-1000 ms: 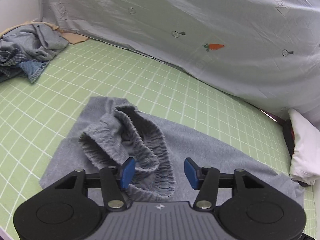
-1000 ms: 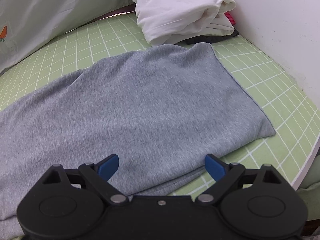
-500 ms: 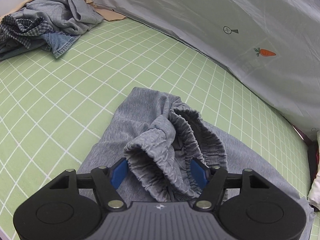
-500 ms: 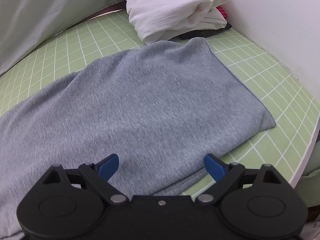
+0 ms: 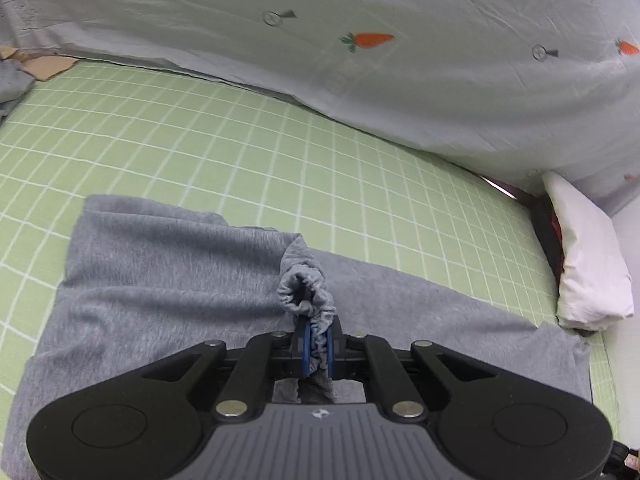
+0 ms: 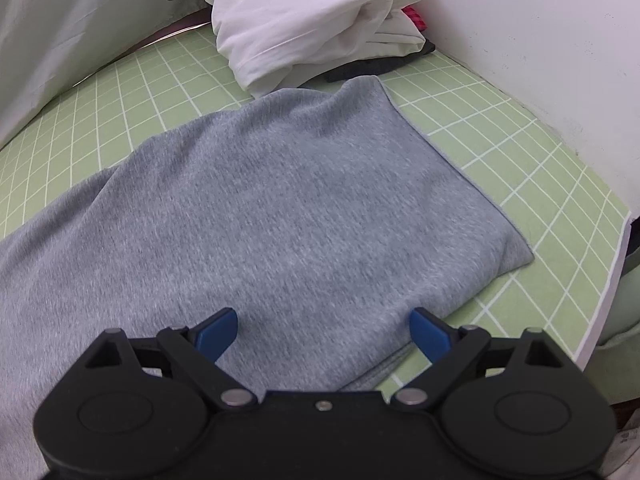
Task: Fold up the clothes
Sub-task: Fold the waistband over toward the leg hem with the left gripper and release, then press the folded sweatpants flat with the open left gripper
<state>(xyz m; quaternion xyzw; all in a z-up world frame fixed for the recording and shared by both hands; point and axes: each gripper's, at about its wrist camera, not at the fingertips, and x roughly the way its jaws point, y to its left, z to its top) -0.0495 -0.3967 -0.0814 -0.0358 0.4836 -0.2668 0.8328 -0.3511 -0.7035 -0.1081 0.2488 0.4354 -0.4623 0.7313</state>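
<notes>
Trousers (image 5: 168, 280) of grey jersey lay spread across the green mat (image 5: 240, 152), flat over most of their length, with the gathered waistband (image 5: 310, 300) bunched up into a ridge near the front edge. The left gripper (image 5: 318, 346) had just been closing, and its blue pads now pinched that elastic band, a fold of ribbed cloth squeezed between them. The right gripper (image 6: 324, 328) hovered over the other end of the trousers (image 6: 280, 208), its jaws spread wide with nothing between them; whether the pads brushed the cloth could not be told.

Folding seemed barely begun. The garment looked smoothed out and lay as one long strip, possibly already doubled leg on leg, though the pictures did not settle that. One end was grasped; the far end near the mat's corner was not. What remained, by my judgement, was to carry the waistband over toward the leg end, or the reverse, flatten the result, and set it aside.

Beyond the trousers, a white folded stack (image 6: 312, 20) sat by the wall. A pale sheet (image 5: 400, 72) printed with carrots hung behind the mat.
</notes>
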